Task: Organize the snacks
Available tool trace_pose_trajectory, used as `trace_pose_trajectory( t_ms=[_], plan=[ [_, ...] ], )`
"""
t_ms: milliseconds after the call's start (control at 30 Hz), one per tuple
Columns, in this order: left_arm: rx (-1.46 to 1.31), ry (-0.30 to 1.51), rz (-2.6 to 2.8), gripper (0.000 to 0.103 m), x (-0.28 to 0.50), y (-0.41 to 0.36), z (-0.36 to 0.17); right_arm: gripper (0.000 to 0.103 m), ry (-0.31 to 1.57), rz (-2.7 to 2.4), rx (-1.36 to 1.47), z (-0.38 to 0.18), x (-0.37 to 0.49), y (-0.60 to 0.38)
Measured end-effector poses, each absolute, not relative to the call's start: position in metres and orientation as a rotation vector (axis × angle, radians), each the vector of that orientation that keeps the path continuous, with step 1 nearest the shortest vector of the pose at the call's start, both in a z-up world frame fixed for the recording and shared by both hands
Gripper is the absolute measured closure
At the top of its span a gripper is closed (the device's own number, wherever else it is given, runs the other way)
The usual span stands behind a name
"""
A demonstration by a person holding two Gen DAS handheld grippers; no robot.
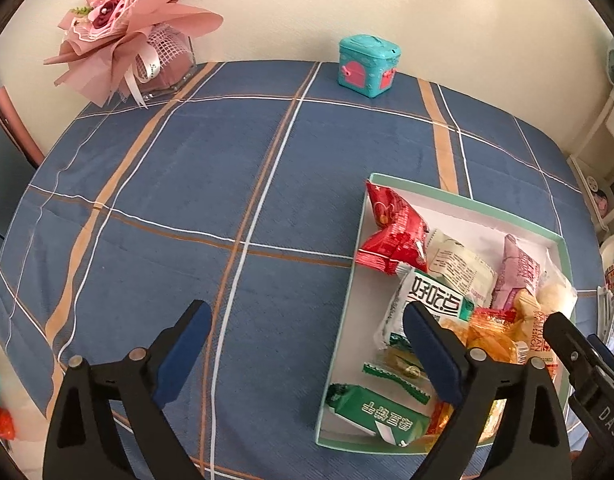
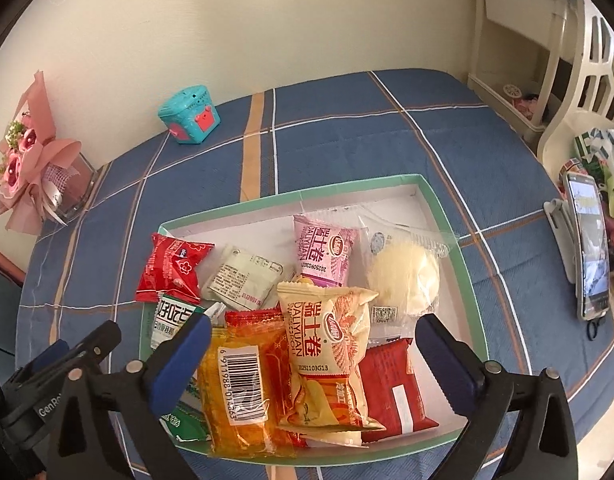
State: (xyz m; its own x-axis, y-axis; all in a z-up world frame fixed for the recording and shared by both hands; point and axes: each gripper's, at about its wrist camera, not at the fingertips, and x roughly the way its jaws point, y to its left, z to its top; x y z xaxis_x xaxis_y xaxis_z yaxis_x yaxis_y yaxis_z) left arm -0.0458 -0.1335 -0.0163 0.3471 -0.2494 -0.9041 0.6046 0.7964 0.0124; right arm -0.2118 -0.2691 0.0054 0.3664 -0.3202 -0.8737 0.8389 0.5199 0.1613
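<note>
Above the near end of the box (image 2: 435,196), right tongs (image 2: 313,364) spread wide, gripping nothing, blue pads straddling the cream roll (image 2: 327,344) and the orange pack (image 2: 237,392) without touching either. Probably hovering so as to pick one packet from the heap, or just clear of a drop; impossible to say which.

Left of the box, left tongs (image 1: 307,356) equally wide and empty, one pad over bare cloth (image 1: 187,184), the other hanging over the box's left side above the white pack (image 1: 423,304). Likely parked there to leave the heap free for the other hand.

Inside the box, snacks piled loosely and overlapping rather than sorted: red pack (image 2: 171,268) leaning on the far-left rim, pale pack (image 2: 243,278) beside it, pink roll (image 2: 323,256) upright toward the back, clear-wrapped bun (image 2: 403,276) at the right, dark red pack (image 2: 395,392) flat at the near right, green pack (image 1: 377,414) at the near-left corner. Judging by that, gathering seems largely done, tidying not.

Farther out on the counter, teal toy (image 1: 369,66) and bouquet (image 1: 127,28) against the wall, well apart from the box. At the right edge, phone (image 2: 589,248) propped on a stand.
</note>
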Motion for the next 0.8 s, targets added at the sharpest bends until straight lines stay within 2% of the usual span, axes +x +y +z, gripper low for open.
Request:
trace_pose_trajectory(
  t_ms=[433, 600, 800],
  plan=[
    [0.373, 1.033, -0.557, 0.005, -0.047, -0.132, -0.006, 0.000, 0.913, -0.806, 0.625, 0.010, -0.204, -0.257],
    [0.448, 0.972, -0.484, 0.005, -0.053, -0.131, -0.005, 0.000, 0.921, -0.802, 0.615, 0.010, -0.200, -0.251],
    [0.442, 0.988, -0.425, 0.005, -0.047, -0.121, -0.006, 0.000, 0.923, -0.804, 0.603, 0.011, -0.197, -0.242]
  ],
)
